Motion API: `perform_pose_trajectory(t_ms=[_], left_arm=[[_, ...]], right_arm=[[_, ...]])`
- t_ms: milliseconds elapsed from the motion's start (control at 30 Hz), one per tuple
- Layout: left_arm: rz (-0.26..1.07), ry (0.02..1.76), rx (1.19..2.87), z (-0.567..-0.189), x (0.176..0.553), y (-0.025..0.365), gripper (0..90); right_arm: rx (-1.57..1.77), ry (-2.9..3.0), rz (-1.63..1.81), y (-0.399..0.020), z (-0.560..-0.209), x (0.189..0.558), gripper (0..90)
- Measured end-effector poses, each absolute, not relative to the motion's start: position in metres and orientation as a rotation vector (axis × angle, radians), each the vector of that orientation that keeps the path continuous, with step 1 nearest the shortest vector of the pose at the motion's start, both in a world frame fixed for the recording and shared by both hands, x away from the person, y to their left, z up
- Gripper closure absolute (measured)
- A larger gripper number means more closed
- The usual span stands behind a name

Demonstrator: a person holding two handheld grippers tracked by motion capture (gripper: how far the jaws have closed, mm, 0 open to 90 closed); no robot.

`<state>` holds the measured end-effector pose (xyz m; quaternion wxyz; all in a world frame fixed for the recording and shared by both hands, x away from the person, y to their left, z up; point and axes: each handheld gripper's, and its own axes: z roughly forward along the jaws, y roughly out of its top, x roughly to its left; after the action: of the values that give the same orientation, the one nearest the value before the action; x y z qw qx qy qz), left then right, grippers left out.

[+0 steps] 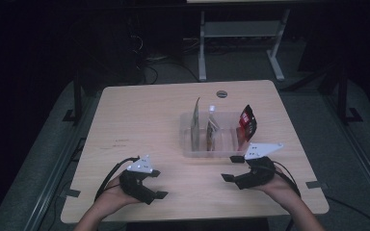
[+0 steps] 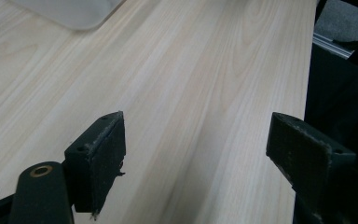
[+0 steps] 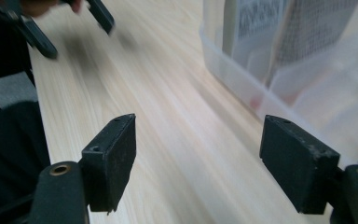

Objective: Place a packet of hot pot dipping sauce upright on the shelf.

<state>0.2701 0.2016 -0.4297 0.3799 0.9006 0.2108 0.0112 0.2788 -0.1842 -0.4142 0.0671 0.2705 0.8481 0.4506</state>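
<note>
Far left in the high view, lower left of the frame, the left gripper [image 1: 152,184] sits low over the light wooden surface [image 1: 144,120], forearm coming in from the bottom edge; its fingers [image 2: 100,158] stand wide apart in the left gripper view, nothing but bare wood grain between them, with a corner of the clear tray at the upper left of that frame. Moving to the middle of the high view, the clear plastic tray [image 1: 188,150] lies right of centre, with flat packets standing upright in it: a pale one [image 1: 196,122] at its left end, a printed one [image 1: 212,131] next, and a red-and-black pouch [image 1: 246,122] at its right end. Now the lower right: the right gripper [image 1: 233,168] hovers just in front of the tray's near right corner, near it but apart, grey plate on top. Its fingers [image 3: 114,158] are spread wide and empty in the right gripper view, the tray wall [image 3: 242,79] filling the upper right there.
</note>
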Motion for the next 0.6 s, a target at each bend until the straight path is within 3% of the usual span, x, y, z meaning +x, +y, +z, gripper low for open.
perform_pose_trajectory(t_ms=[600], left_arm=[[0.084,0.557,2.384,-0.452,0.271,0.212,14.5]], right_arm=[[0.855,2.583,1.182,-0.194,-0.451,0.275,21.0]])
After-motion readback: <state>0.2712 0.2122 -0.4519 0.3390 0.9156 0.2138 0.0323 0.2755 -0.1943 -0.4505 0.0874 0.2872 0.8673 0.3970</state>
